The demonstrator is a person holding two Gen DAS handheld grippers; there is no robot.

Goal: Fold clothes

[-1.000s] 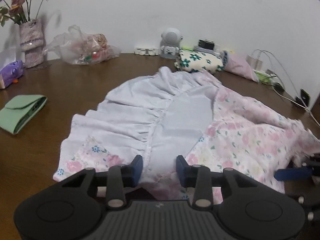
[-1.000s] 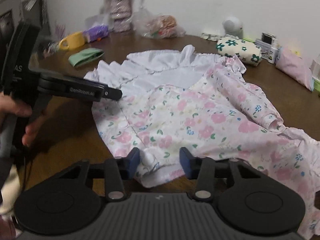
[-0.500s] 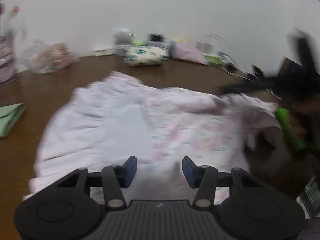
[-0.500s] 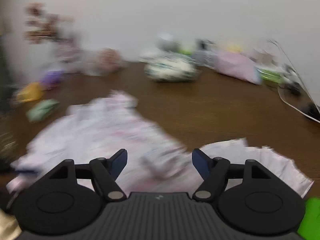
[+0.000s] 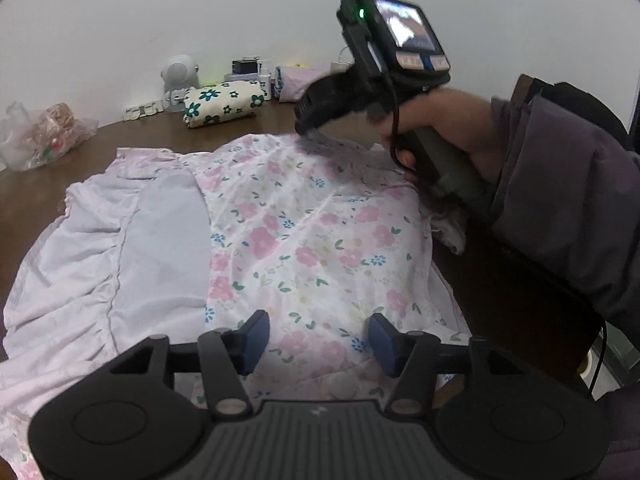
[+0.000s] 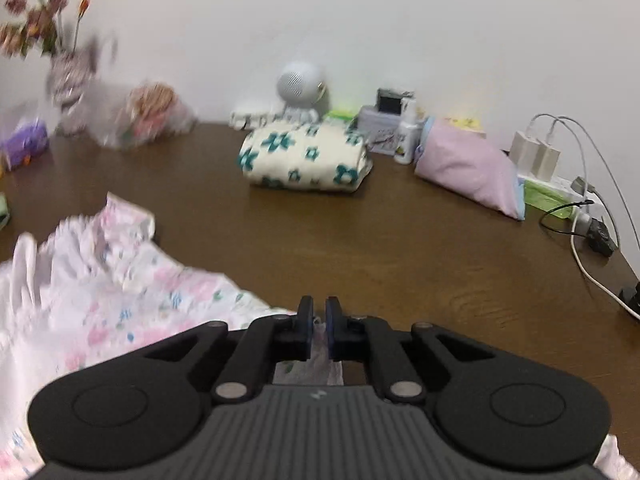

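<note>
A pink floral dress (image 5: 304,240) with a plain lilac lining (image 5: 168,232) lies spread on the brown table (image 5: 48,168). My left gripper (image 5: 316,340) is open just above the dress's near edge, with nothing between its fingers. My right gripper (image 6: 319,324) is shut on the dress fabric (image 6: 316,356) at its right edge. In the left wrist view the right gripper (image 5: 308,128) presses down on the far side of the dress, held by a hand. The dress also shows in the right wrist view (image 6: 100,288), blurred.
A folded cream cloth with teal flowers (image 6: 304,158) sits at the back. A pink pouch (image 6: 468,168), chargers and cables (image 6: 580,200), a white round speaker (image 6: 298,84), a plastic bag (image 5: 40,136) and a flower vase (image 6: 68,76) line the far edge.
The right gripper went from open to shut on the dress edge and moved to the right side. The left gripper swung right and opened wider above the dress.
</note>
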